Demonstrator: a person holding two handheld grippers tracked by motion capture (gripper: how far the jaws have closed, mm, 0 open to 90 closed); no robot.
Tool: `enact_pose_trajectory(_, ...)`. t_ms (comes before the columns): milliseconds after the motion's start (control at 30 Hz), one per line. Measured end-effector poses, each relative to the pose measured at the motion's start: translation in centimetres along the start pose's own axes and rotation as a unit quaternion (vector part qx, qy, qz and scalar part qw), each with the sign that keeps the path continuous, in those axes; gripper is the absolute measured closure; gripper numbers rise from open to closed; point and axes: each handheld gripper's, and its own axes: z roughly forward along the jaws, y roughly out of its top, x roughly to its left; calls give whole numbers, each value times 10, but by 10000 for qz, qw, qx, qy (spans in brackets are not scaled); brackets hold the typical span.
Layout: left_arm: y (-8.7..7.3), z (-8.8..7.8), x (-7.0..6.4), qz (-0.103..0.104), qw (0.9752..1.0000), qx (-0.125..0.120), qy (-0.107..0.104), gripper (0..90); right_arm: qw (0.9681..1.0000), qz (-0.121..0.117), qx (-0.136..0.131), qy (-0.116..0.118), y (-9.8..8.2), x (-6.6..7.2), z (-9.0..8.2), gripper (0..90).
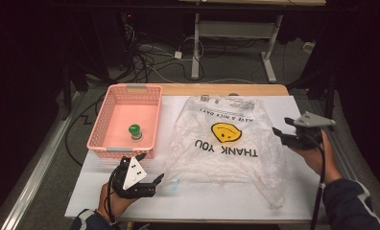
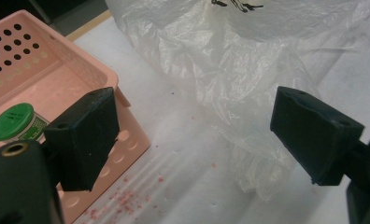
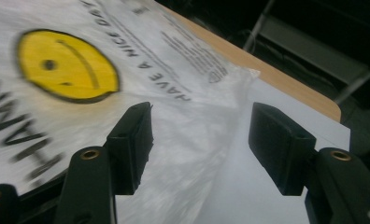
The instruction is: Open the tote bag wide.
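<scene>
Clear plastic bag, smiley and "THANK YOU" print, lies flat mid-table, reaching toward the far edge. Left gripper near the front edge, just beside the bag's near-left corner, jaws apart, nothing between. Right gripper at the bag's right edge, jaws apart, empty. Pink basket at the table's left edge holds a green-capped jar.

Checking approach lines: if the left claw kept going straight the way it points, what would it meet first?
Probably the crumpled near edge of the plastic bag; the open left claw aims at it, the pink basket lying off to one side.
</scene>
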Motion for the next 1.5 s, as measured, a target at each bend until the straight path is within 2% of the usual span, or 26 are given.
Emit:
enact_pose_trajectory(167,1,2,1,-10,10000,-17,-23,152,9988,355,315,-117,22,-25,48,449)
enact_pose_trajectory(300,0,2,2,-24,10000,-15,-37,152,9955,476,811,-90,27,-42,85,440)
enact_pose_trajectory(433,-2,0,3,-28,10000,-30,-39,152,9907,967,952,-127,22,-50,110,497)
enact_pose_trajectory(533,-2,0,3,-22,10000,-46,-39,152,9877,960,1210,-254,18,-50,128,579)
enact_pose_trajectory(567,-3,0,3,-44,10000,-48,-53,152,9854,993,1342,-325,17,-50,133,605)
enact_pose_trajectory(633,-3,-1,3,-46,10000,-56,-59,152,9841,1038,1414,-271,15,-51,141,665)
enact_pose_trajectory(667,-3,-1,3,-34,10000,-51,-66,152,9841,1038,1414,-271,15,-51,141,665)
enact_pose_trajectory(700,-4,-1,3,-36,9999,-51,-83,152,9831,1036,1480,-311,13,-50,147,757)
enact_pose_trajectory(767,-4,0,3,-16,9999,-40,-96,153,9807,1048,1607,-375,9,-49,152,848)
enact_pose_trajectory(800,-4,0,3,-22,9999,-37,-110,153,9802,1178,1551,-365,8,-49,152,894)
enact_pose_trajectory(833,-4,1,3,-7,9999,-29,-115,153,9795,1239,1535,-398,8,-49,151,900)
enact_pose_trajectory(933,-3,2,3,-11,9999,-31,-127,153,9778,1220,1630,-499,8,-49,149,900)
enact_pose_trajectory(967,-3,2,3,-11,9999,-31,-127,153,9761,1229,1683,-613,8,-50,147,900)
enact_pose_trajectory(1033,-3,1,2,31,9999,-26,-107,153,9728,1421,1661,-768,6,-57,139,900)
enact_pose_trajectory(1100,-2,0,2,13,10000,-58,-77,153,9683,1501,1729,-998,3,-64,129,900)
enact_pose_trajectory(1167,-2,-2,2,35,9999,-96,-19,160,9642,1667,1754,-1088,-1,-72,119,900)
enact_pose_trajectory(1233,-1,-2,1,16,9999,-127,-3,165,9631,1630,1716,-1286,-5,-79,107,900)
enact_pose_trajectory(1300,-1,-2,1,20,9999,-113,-1,165,9619,1639,1745,-1322,-8,-83,102,900)
enact_pose_trajectory(1367,-2,-2,1,29,9999,-105,23,165,9595,1779,1731,-1330,-16,-91,86,900)
enact_pose_trajectory(1467,-1,-3,1,32,9999,-123,35,165,9604,1739,1695,-1365,-23,-92,71,900)
enact_pose_trajectory(1500,-1,-3,1,47,9999,-123,45,165,9604,1739,1695,-1365,-23,-92,71,900)
